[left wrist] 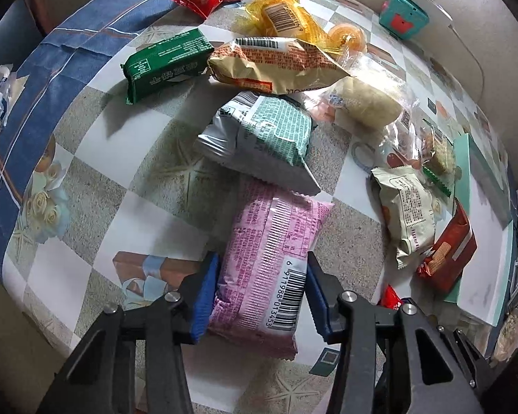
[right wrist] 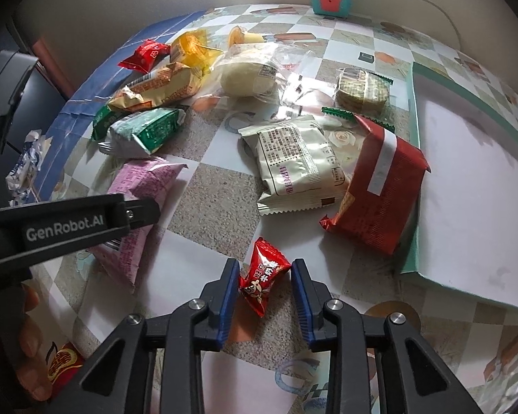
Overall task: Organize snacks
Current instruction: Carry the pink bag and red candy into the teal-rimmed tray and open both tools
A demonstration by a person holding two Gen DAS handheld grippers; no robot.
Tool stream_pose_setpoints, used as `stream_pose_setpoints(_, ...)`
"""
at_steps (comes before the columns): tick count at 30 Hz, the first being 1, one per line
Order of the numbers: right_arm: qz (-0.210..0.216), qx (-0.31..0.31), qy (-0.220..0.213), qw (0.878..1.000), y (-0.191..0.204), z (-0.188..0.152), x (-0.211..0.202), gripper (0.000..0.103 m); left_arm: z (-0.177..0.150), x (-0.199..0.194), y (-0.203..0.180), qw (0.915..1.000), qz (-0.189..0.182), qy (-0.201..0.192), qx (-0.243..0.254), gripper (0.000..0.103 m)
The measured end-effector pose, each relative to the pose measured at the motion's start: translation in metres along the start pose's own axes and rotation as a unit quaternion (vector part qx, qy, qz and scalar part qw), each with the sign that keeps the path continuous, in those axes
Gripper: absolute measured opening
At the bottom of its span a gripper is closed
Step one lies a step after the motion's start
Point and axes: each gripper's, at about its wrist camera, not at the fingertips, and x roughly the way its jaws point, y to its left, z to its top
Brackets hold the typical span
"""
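Both pick-ups look made — the left gripper (left wrist: 260, 296) is clenched on the pink packet (left wrist: 269, 262) at lower centre, the right gripper (right wrist: 264, 296) on the small red candy (right wrist: 263, 277) at bottom centre — so next, probably, lift both toward the white tray (right wrist: 466, 186) at right.

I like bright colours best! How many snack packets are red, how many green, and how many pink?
Red: 3 (far red candy, near red candy, large red packet)
Green: 2 (dark green packet, mint-green packet)
Pink: 1 (pink packet)
Total: 6
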Motion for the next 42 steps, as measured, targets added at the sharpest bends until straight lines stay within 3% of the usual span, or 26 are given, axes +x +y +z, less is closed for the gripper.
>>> stream_pose_setpoints(25, 0.036, 0.011, -0.039, 0.999, -0.009, -0.002, -0.04, 0.029, -0.01, -0.028, 0.02, 0.9994, -0.028, -0.016, -0.017, 0.042)
stream_pose_setpoints(33, 0.038, 0.023, -0.046, 0.998, -0.018, -0.001, -0.047, 0.029, -0.019, -0.04, 0.008, 0.9994, -0.032, -0.011, 0.012, 0.042)
stream_pose_setpoints(42, 0.042, 0.07, -0.082, 0.993, -0.052, 0.007, -0.074, 0.029, -0.024, -0.081, -0.019, 0.9966, -0.036, -0.05, 0.054, 0.043)
